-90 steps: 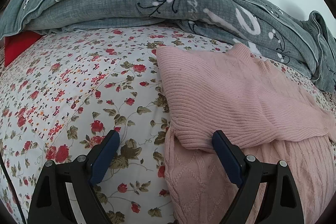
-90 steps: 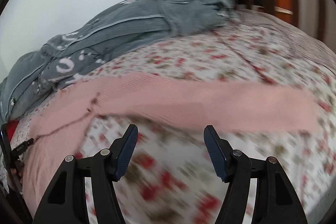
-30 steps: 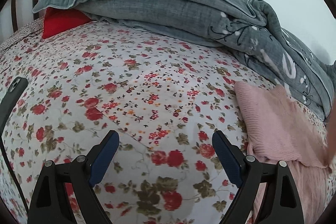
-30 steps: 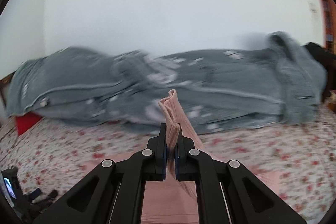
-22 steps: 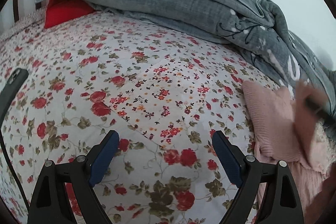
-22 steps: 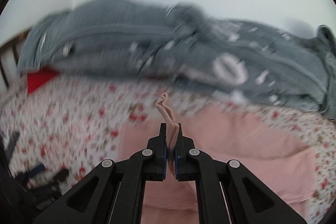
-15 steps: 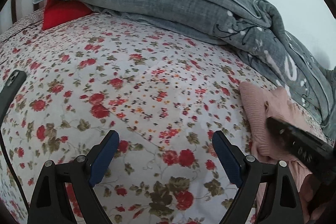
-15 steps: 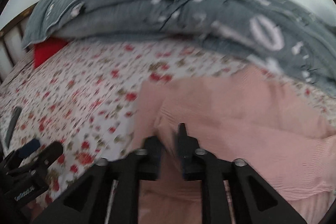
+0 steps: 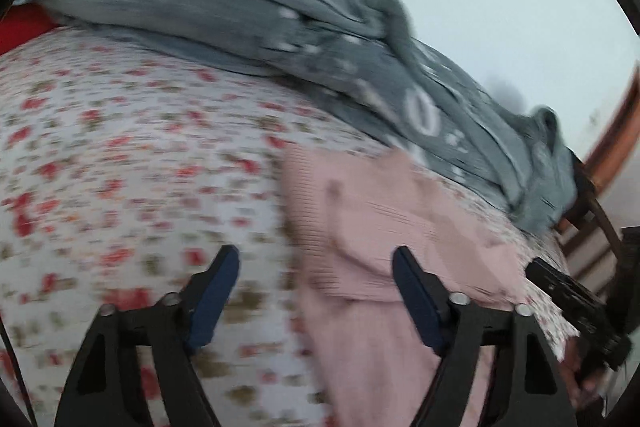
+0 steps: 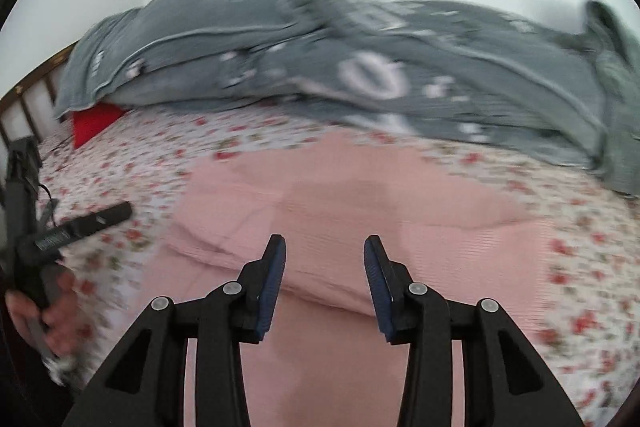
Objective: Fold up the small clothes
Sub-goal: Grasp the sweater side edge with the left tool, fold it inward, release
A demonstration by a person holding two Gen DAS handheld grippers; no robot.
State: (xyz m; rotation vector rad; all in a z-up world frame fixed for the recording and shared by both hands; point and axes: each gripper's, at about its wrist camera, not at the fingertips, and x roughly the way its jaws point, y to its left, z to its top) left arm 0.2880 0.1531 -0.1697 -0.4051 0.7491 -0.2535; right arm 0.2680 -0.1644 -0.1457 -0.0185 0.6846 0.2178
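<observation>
A pink knitted sweater (image 10: 360, 195) lies on the floral bedsheet with both sleeves folded across its body. It also shows in the left wrist view (image 9: 384, 227), blurred. My right gripper (image 10: 324, 251) is open and empty, hovering over the sweater's middle. My left gripper (image 9: 316, 263) is open and empty above the sweater's left edge. The left gripper also shows at the left edge of the right wrist view (image 10: 80, 223), and the right gripper at the right edge of the left wrist view (image 9: 568, 291).
A rumpled grey quilt (image 10: 360, 67) lies along the far side of the bed against the white wall. A red pillow (image 10: 94, 121) sits at the far left by the wooden headboard (image 10: 28, 95). The floral sheet (image 9: 120, 167) spreads to the left.
My right gripper carried the right sleeve over the body, let it go, opened and drew back. My left gripper swung right towards the sweater's left edge.
</observation>
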